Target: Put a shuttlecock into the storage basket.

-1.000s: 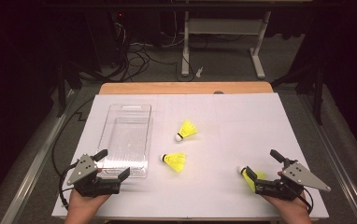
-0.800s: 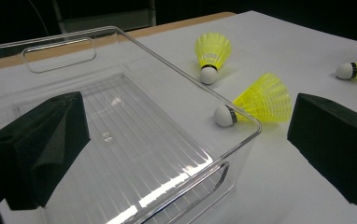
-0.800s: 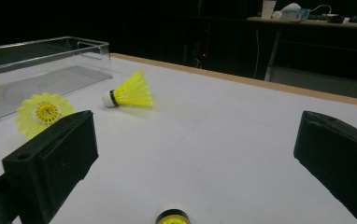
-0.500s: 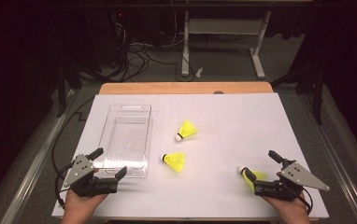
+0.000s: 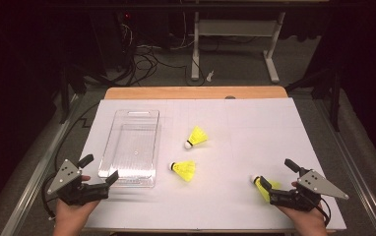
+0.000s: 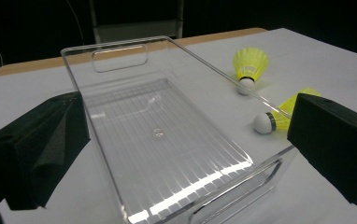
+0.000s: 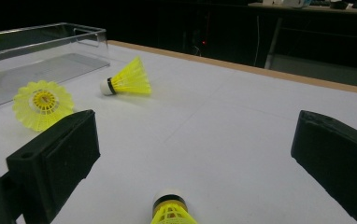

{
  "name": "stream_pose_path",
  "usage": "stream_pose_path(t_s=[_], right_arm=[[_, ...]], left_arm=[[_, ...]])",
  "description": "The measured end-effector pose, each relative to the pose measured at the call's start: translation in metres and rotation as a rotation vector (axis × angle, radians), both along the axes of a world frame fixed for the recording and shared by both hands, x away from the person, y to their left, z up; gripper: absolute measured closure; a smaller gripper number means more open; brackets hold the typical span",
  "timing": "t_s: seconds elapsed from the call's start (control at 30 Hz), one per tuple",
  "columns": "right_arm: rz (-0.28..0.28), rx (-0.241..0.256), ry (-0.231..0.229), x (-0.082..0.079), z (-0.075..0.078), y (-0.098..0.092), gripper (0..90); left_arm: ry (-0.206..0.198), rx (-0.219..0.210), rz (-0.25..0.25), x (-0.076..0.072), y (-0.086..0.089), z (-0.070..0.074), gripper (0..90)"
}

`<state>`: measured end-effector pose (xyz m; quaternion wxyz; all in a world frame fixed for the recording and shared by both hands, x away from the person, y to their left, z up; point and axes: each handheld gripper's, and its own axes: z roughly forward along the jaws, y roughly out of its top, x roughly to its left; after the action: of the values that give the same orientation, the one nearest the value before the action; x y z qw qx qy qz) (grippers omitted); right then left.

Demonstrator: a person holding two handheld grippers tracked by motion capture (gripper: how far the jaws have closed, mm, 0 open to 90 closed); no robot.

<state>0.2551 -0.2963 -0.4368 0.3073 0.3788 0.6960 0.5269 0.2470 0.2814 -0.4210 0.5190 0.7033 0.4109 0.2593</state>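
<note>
Right gripper (image 5: 280, 180): jaws spread wide, a shuttlecock (image 7: 171, 211) lying between them, near the counter's (image 5: 255, 128) front right corner.
Left gripper (image 5: 99, 170): jaws apart, flanking the near end of the clear tray (image 6: 167, 140), front left.
Two other shuttlecocks (image 5: 184, 169): mid-counter, right of the tray.

A dim lab: paper-covered table (image 5: 255, 123), floor cables (image 5: 146, 56), metal desk frame (image 5: 235, 29).
</note>
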Motion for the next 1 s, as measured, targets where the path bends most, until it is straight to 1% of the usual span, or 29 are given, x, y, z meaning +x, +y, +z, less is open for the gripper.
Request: stream_pose_path(t_s=[0.17,0.23,0.3,0.4,0.43,0.6,0.77,0.9,0.93,1.0], right_arm=[[0.000,0.007,-0.001,0.000,0.001,0.000,1.7],[0.004,0.005,-0.010,0.000,0.001,0.000,1.8],[0.004,0.006,-0.012,0.000,0.002,0.000,1.9],[0.001,0.008,-0.013,0.000,0.002,0.001,1.8],[-0.008,0.003,-0.018,0.000,0.002,0.000,1.6],[-0.016,0.007,-0.006,0.001,0.002,-0.001,1.4],[-0.014,0.006,-0.013,0.001,0.003,-0.002,2.6],[-0.010,0.005,-0.017,0.001,0.003,-0.001,2.6],[-0.010,0.005,-0.017,0.001,0.003,-0.001,2.6],[-0.002,0.010,-0.016,0.001,0.003,-0.002,2.3]], left_arm=[[-0.009,-0.020,0.029,-0.001,0.013,-0.001,0.8],[-0.006,-0.034,0.036,-0.001,0.018,-0.001,0.8],[-0.007,-0.031,0.049,-0.001,0.021,-0.001,0.8],[-0.001,-0.037,0.065,-0.001,0.028,-0.002,0.8],[-0.001,-0.036,0.077,-0.001,0.033,-0.003,0.8],[-0.002,-0.052,0.093,-0.002,0.042,-0.005,0.8],[0.003,-0.068,0.110,-0.003,0.048,-0.007,0.8],[0.016,-0.049,0.119,-0.004,0.047,-0.007,0.9],[0.022,-0.042,0.113,-0.006,0.047,-0.008,0.9],[0.043,-0.005,0.108,-0.009,0.045,-0.010,0.9]])
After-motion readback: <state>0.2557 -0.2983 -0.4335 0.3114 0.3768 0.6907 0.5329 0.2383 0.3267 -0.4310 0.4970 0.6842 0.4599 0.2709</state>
